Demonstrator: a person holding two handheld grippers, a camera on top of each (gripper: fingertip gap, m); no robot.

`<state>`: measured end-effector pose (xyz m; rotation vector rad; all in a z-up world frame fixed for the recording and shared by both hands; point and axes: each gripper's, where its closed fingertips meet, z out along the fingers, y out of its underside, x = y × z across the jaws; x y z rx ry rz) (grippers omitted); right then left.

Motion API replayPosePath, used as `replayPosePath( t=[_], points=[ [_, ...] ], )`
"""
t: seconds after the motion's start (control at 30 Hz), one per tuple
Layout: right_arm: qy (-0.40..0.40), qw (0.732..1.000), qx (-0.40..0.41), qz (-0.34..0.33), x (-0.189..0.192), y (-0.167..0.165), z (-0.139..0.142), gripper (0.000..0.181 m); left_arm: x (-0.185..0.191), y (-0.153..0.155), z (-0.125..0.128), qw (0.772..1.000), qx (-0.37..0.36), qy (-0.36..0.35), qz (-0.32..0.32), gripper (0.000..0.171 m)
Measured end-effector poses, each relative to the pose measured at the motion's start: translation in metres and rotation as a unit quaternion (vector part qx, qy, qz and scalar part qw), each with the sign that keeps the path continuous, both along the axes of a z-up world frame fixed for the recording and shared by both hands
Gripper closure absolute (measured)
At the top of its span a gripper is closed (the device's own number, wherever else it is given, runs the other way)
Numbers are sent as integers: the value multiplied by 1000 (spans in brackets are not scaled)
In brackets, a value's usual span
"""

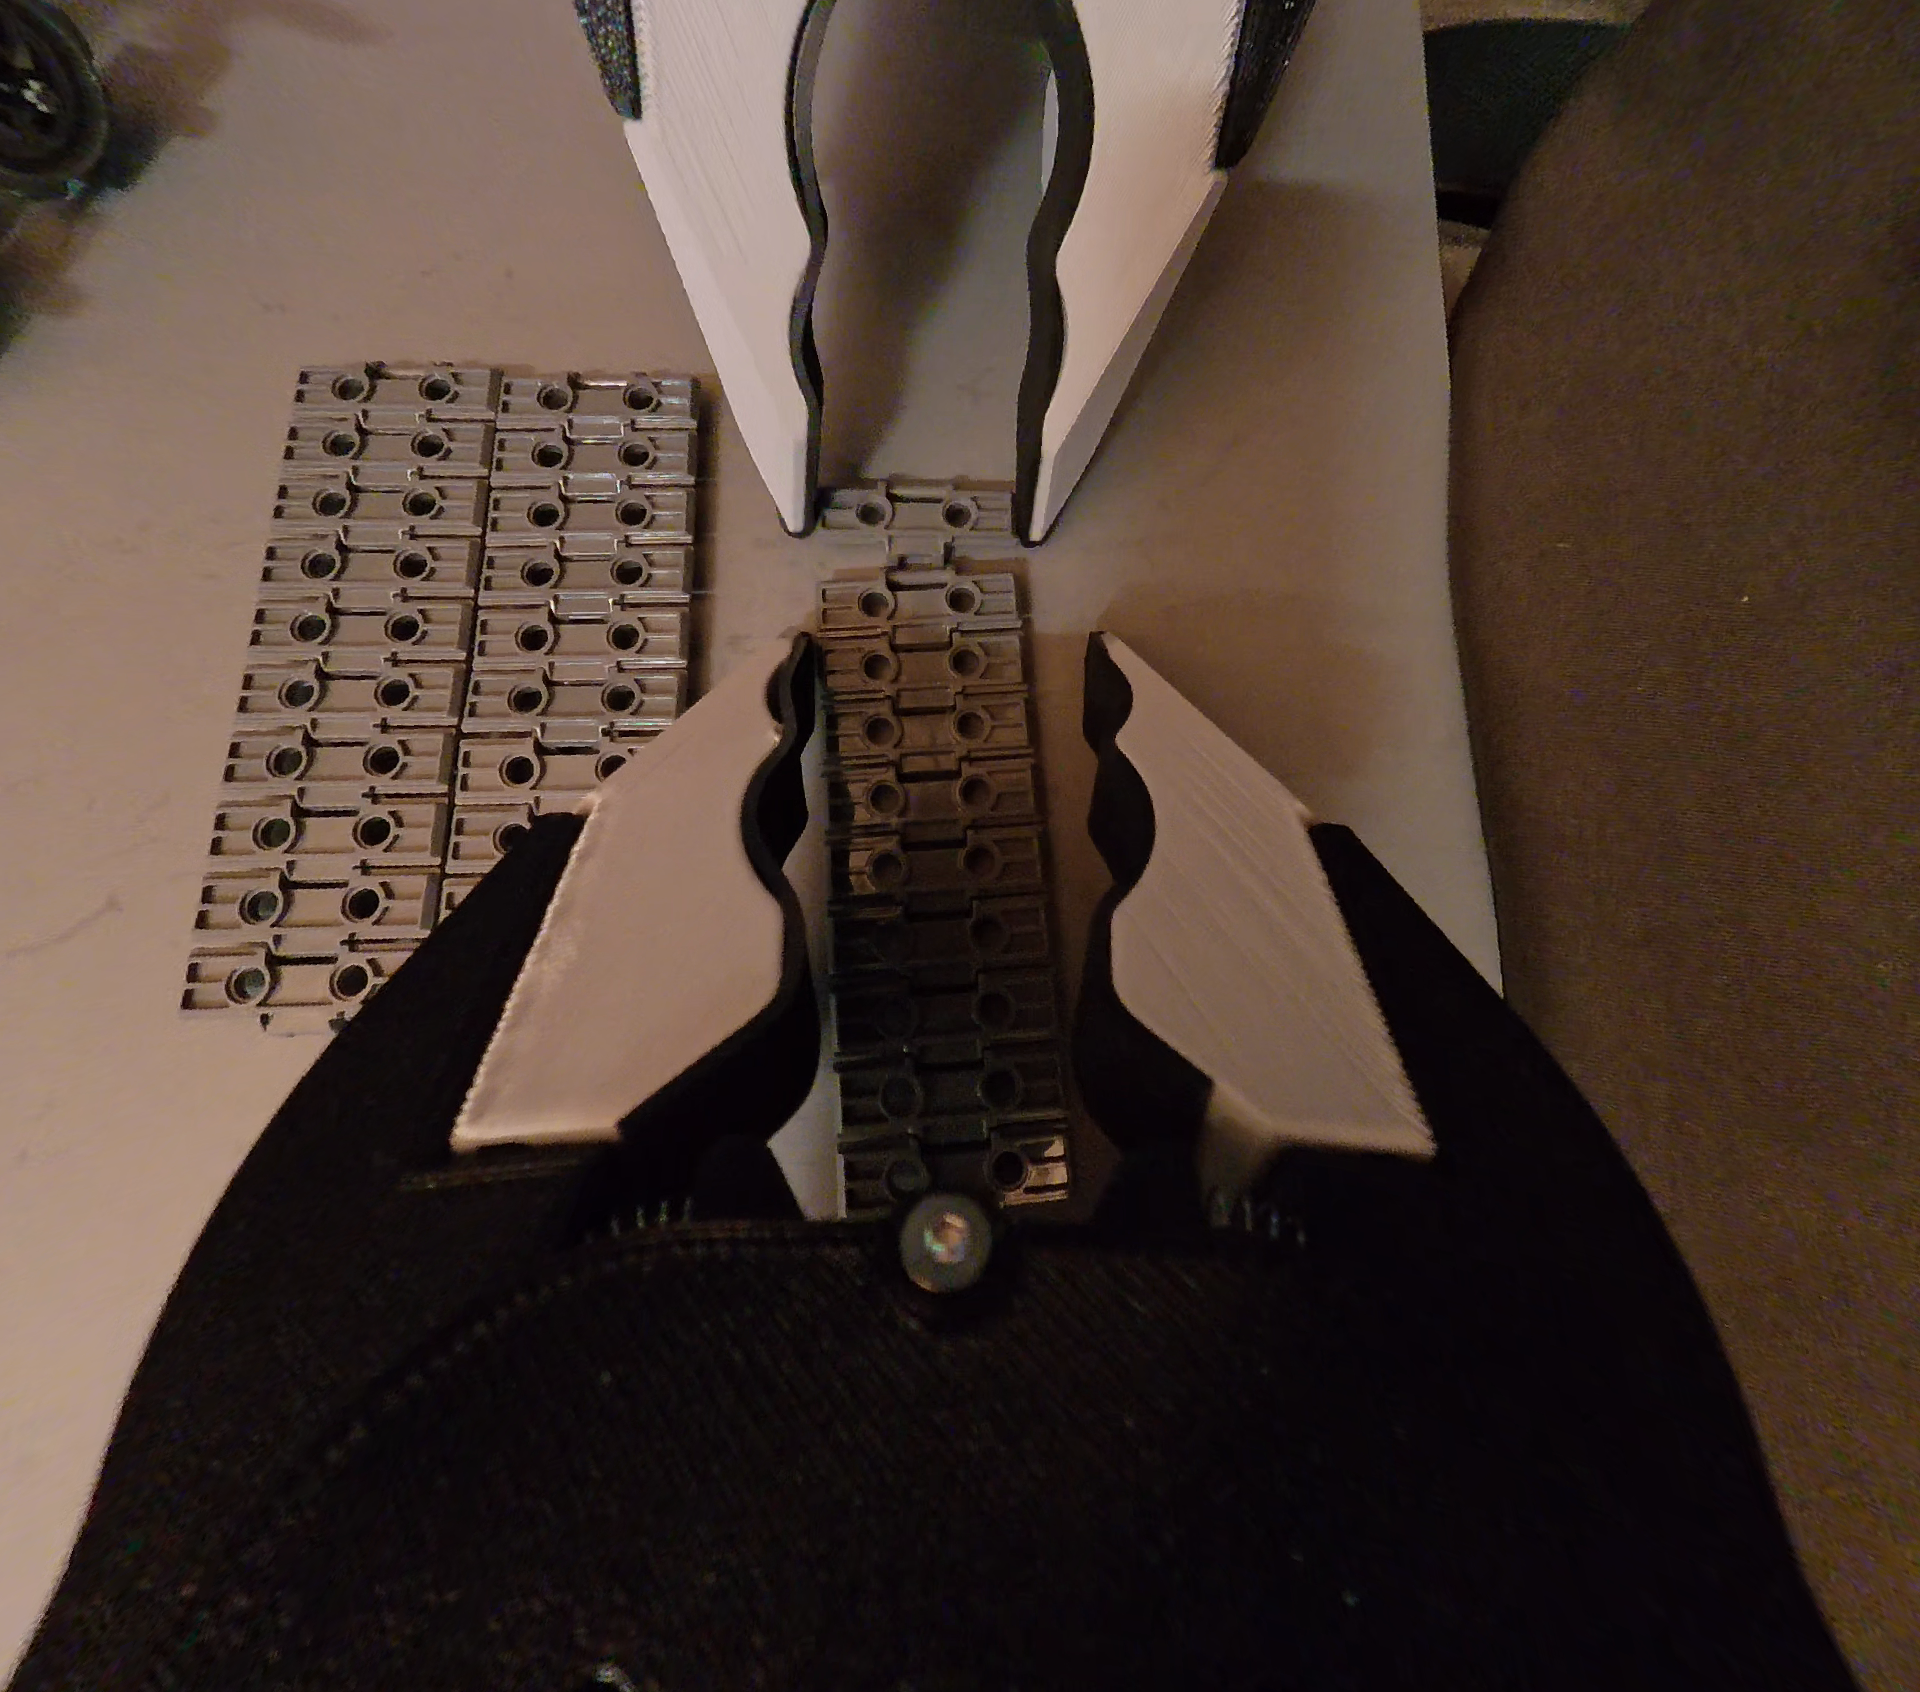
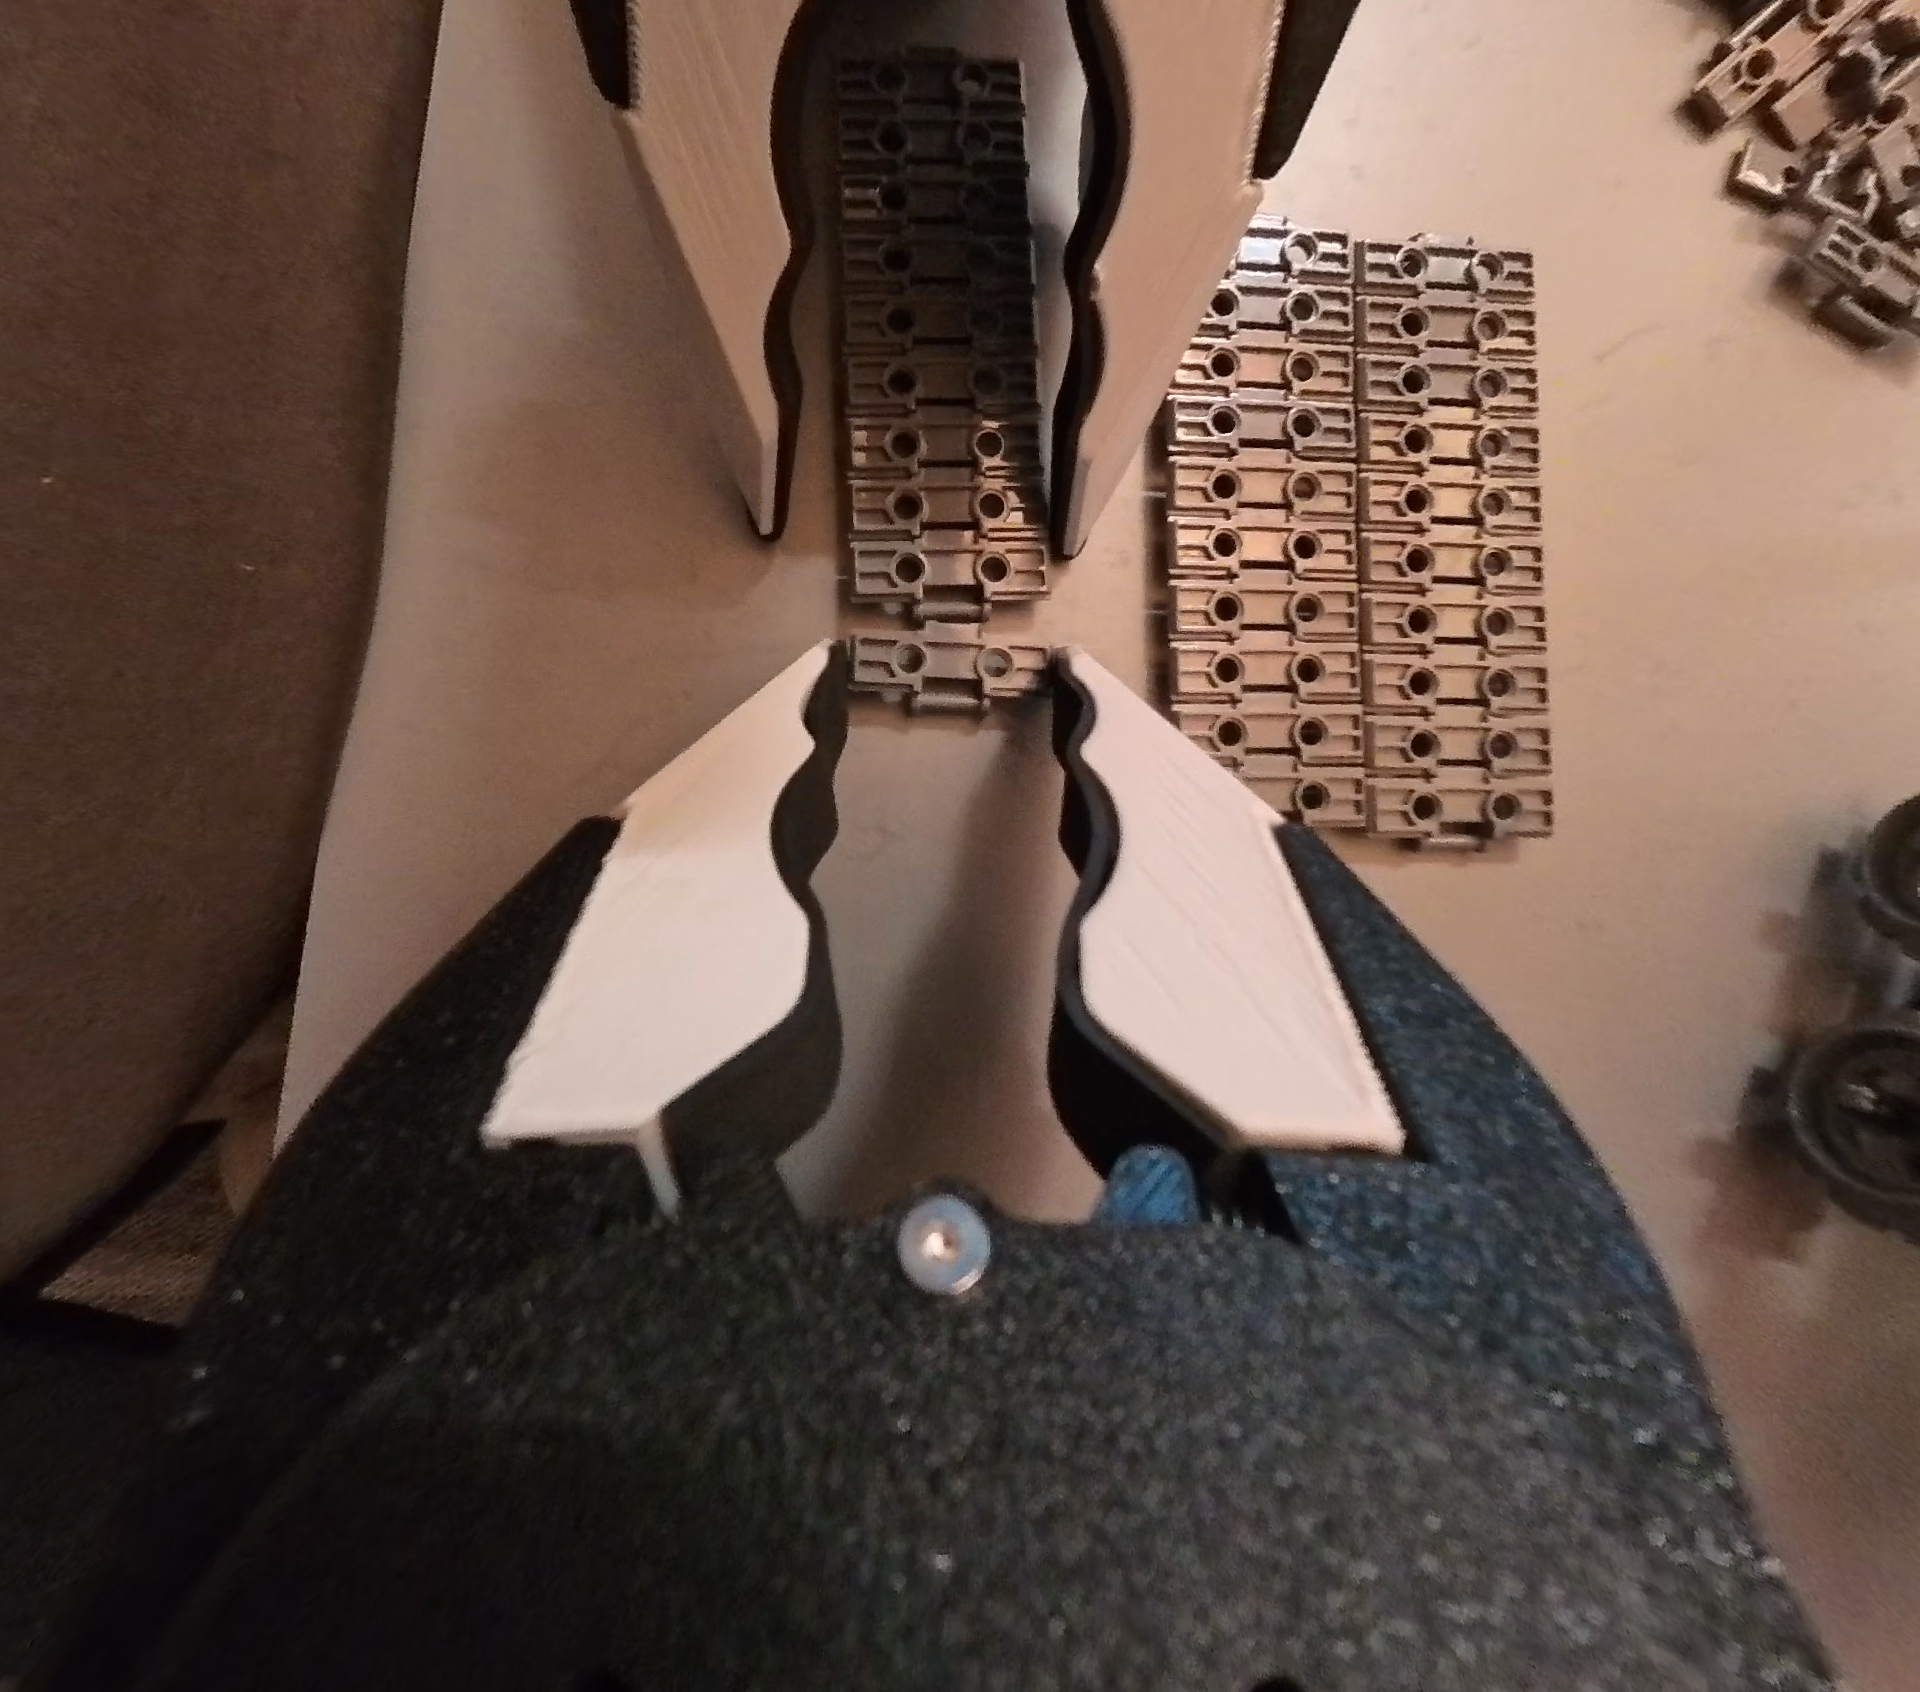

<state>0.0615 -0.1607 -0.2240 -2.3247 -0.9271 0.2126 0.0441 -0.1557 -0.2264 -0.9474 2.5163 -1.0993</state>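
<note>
Pinched between the very tips of the right gripper (image 2: 945, 668): one grey track link (image 2: 951, 686), flat on the pale table (image 2: 1683, 499), pads touching both of its short ends. Just beyond it, apart by a narrow gap, the end of a single-width strip of links (image 2: 940, 354). Straddled loosely along that strip, the left gripper (image 1: 948, 655), jaws released: one pad at or against the strip's edge, bare table visible between the other pad and the strip. Not gripping anything, as far as can be told.

Near the strip, a two-column mat of joined links (image 1: 457, 666). Farther off in the right wrist view, a loose pile of links (image 2: 1818, 32) and some dark round parts (image 2: 1860, 1019). Beyond the table edge, brown fabric (image 1: 1714, 707).

Likely trouble, judged from the hold: so shallow a tip grip that the link could pivot or pop free under any push. With the strip unclamped, a nudge could slide or skew it, perhaps into the mat.
</note>
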Motion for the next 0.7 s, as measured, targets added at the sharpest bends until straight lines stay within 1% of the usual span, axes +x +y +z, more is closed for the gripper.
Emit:
replayPosePath(
  t=[0.1, 0.2, 0.3, 0.4, 0.7],
  points=[
    [-3, 1000, 7, -1, 2, 1, 2, 143, 0, 0, 0, 1000, -1, 1, 0, 122],
    [18, 1000, 18, 8, -3, 1, 6, 143, 0, 0, 0, 1000, 0, 0, -2, 125],
    [21, 999, 22, 13, -5, 2, 6, 142, -3, -4, 0, 1000, 0, -2, -16, 134],
    [16, 1000, 19, 19, -6, 1, 3, 143, -2, -4, 0, 1000, 3, -4, -14, 132],
    [15, 1000, 18, 17, -9, -2, 3, 142, -2, -3, 0, 1000, 2, -3, -12, 133]
  ],
)
